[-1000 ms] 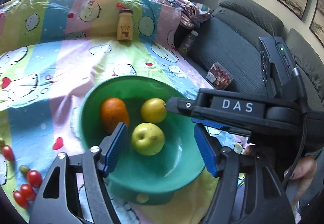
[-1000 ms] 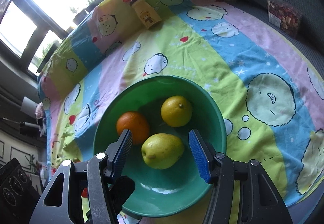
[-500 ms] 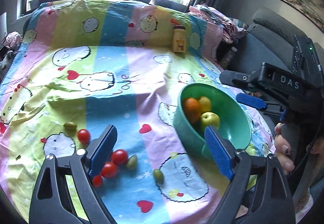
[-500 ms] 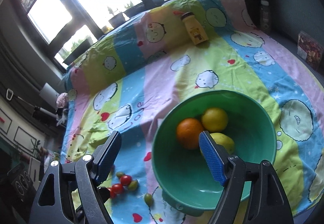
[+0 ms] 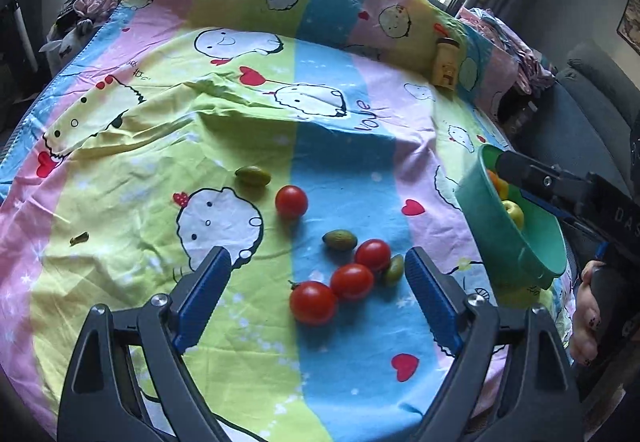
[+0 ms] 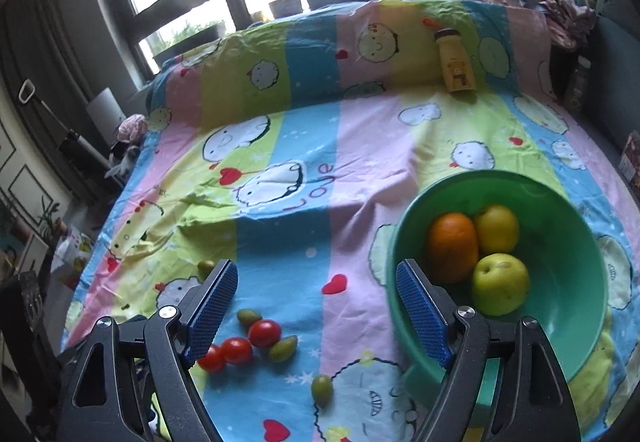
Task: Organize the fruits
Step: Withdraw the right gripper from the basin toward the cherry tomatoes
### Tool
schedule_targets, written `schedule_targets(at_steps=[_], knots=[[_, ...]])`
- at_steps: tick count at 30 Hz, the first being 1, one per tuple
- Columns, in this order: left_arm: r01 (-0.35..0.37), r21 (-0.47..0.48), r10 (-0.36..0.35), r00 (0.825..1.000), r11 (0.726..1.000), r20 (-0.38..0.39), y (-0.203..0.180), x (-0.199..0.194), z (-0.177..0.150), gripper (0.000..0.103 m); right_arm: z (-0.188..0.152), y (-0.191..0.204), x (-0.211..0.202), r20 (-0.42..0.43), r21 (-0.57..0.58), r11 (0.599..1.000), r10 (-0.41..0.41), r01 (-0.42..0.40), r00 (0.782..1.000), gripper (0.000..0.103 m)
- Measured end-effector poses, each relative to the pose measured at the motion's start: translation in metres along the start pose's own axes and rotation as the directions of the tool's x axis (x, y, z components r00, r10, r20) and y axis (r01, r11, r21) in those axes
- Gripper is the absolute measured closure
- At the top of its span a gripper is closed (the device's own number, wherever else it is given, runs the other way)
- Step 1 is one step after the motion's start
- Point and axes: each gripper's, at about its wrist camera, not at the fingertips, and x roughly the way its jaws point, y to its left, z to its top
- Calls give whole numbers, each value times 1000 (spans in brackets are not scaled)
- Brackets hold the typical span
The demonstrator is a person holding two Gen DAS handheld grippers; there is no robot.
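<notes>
The right gripper [image 6: 316, 306] hangs with jaws wide apart and nothing between them, above a cartoon-print sheet [image 6: 312, 146]. A green bowl [image 6: 576, 282] holds an orange [image 6: 452, 246], a lemon [image 6: 498, 228] and an apple [image 6: 500, 284]. Cherry tomatoes [image 6: 264, 332] lie left of it.

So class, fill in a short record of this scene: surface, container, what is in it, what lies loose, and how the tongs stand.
surface: striped cartoon sheet
container: green bowl, on the sheet
in bowl: orange, lemon, green apple
loose on sheet: four red tomatoes, several small green fruits
also on sheet: yellow bottle, far side
left tongs: open, empty, over the tomatoes
right tongs: open, empty, beside the bowl
</notes>
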Motion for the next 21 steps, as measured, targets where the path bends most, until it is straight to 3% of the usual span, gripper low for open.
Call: schedule_targets(at_steps=[12, 18, 21], knots=[[-29, 18, 29, 999, 999, -39, 10, 10, -6, 14, -13, 16, 41, -127, 24, 996, 86, -83, 988, 21], [-4, 32, 6, 997, 999, -79, 6, 16, -10, 15, -13, 17, 53, -198, 97, 986, 152, -135, 968, 21], [9, 38, -5, 995, 999, -97, 4, 19, -12, 16, -18, 26, 58, -245, 66, 985, 169, -157, 955, 21]])
